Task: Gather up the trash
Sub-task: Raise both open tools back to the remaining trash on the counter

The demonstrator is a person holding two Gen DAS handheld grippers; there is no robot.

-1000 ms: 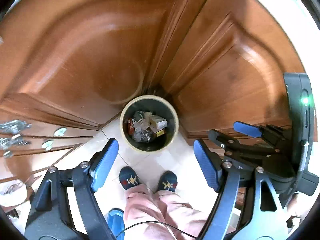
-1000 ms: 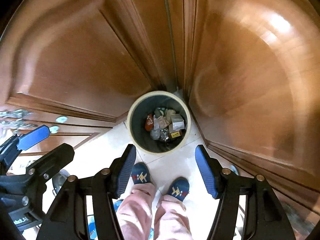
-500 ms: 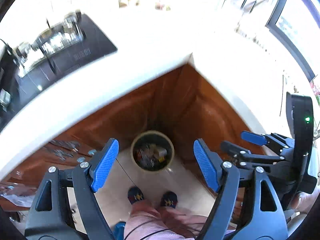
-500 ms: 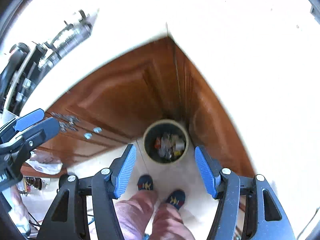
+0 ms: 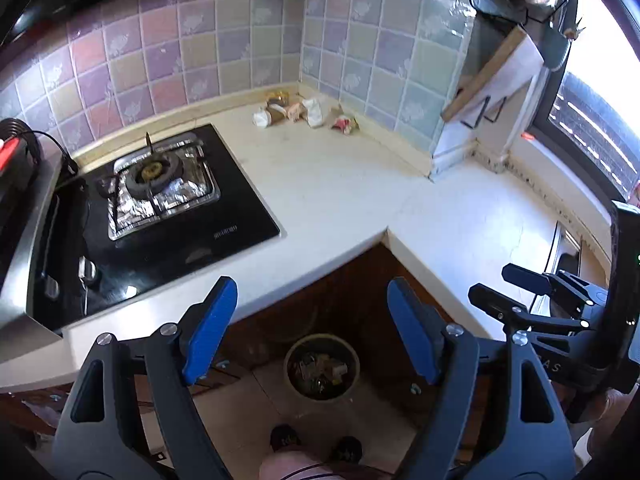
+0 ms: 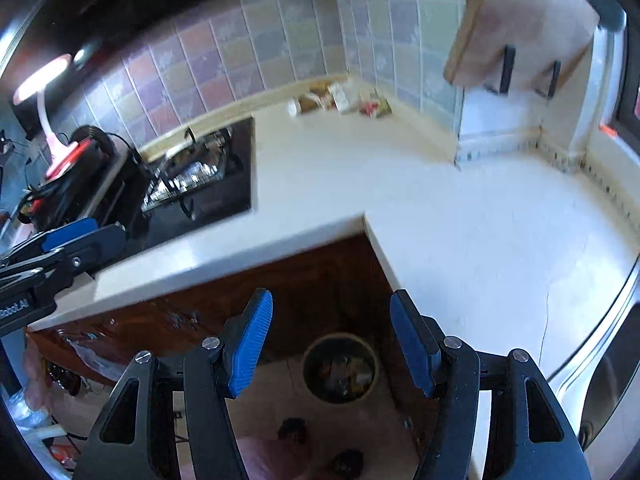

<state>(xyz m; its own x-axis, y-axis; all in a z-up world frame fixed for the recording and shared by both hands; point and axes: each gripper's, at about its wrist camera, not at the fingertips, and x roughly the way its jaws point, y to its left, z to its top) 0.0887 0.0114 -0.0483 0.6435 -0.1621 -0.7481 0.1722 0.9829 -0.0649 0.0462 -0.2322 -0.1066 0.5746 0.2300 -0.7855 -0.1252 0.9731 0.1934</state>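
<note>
The left gripper [image 5: 310, 332] has its blue-padded fingers [image 5: 208, 330] spread wide with nothing between them, touching nothing; through the gap shows the round trash bin [image 5: 321, 366] on the tiled floor far below. The right gripper [image 6: 330, 340] is likewise spread and empty, a little narrower than the left, its pads [image 6: 250, 344] framing the same bin [image 6: 340, 368]. Both hang in the air over the inner corner of the L-shaped countertop [image 5: 340, 184], clear of its edge.

The left wrist view is sharp and shows the gas stove [image 5: 160, 184] whole, its burner ringed with foil, and the right gripper at its right edge, together with the hanging utensils and the window. The right wrist view is blurred; it alone shows a pink lamp [image 6: 44, 92] at the far left, the steel sink rim [image 6: 608, 320] at the right, and the left gripper entering from the left edge.

The trash [image 5: 306, 114] lies on the countertop in the far corner against the tiled wall [image 5: 180, 52], well apart from both grippers: a loose cluster of crumpled white, brown and red wrappers and a small overturned cup. In the right view the same pile [image 6: 340, 100] is smeared. The bin already holds mixed litter. The person's feet [image 5: 316, 442] stand just before it.
</note>
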